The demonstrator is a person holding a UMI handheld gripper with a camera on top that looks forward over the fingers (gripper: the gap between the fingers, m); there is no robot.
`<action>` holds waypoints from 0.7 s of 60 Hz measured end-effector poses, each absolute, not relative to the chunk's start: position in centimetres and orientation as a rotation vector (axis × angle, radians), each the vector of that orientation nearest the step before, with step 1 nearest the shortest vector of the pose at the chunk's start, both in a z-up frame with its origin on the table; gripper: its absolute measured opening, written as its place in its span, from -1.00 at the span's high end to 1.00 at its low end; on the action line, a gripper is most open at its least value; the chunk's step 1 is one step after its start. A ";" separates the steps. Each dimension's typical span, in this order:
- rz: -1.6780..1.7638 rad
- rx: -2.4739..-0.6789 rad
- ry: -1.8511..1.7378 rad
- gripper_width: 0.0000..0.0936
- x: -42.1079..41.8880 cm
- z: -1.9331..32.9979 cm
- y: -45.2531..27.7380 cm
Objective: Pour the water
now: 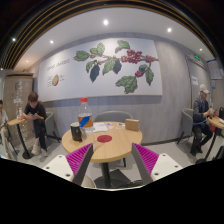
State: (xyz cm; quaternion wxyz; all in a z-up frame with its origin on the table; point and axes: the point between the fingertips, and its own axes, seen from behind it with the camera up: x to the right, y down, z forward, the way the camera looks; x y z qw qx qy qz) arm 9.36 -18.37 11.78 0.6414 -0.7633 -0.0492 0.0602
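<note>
Café interior: pale walls, recessed ceiling lights, tiled floor.

Nearest: gripper (112,165) raised above floor level, fingers spread wide, nothing held; magenta pads (78,157) on inner faces.

Just ahead of the fingers, and seen partly between them: round wooden table (103,143). On the table:
- bottle (84,110) with red cap and orange label, upright, toward the far left part of the top;
- dark upright card or box (76,132), at the near left edge;
- flat blue-and-white item (103,137), near centre, type not discernible;
- tan box (132,125), right of centre, apart from the bottle.

No water level discernible in the bottle. No cup identifiable.

Around the table: chair back (116,115) on the far side.

Farther off: seated person (35,118) at left by a small table; seated person (204,115) at right.

Farthest: wall mural (100,67) showing leaves and red berries.
</note>
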 end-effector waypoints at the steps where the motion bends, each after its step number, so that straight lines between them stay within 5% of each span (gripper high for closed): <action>1: 0.134 -1.739 -0.109 -0.78 9.5 11.8 -18.4; 22: 0.127 -1.760 -0.117 -0.79 9.3 10.2 -17.0; 32: 0.168 -1.745 -0.169 -0.78 5.2 12.3 -15.5; 42: 0.186 -1.728 -0.228 -0.77 -0.9 9.5 -9.9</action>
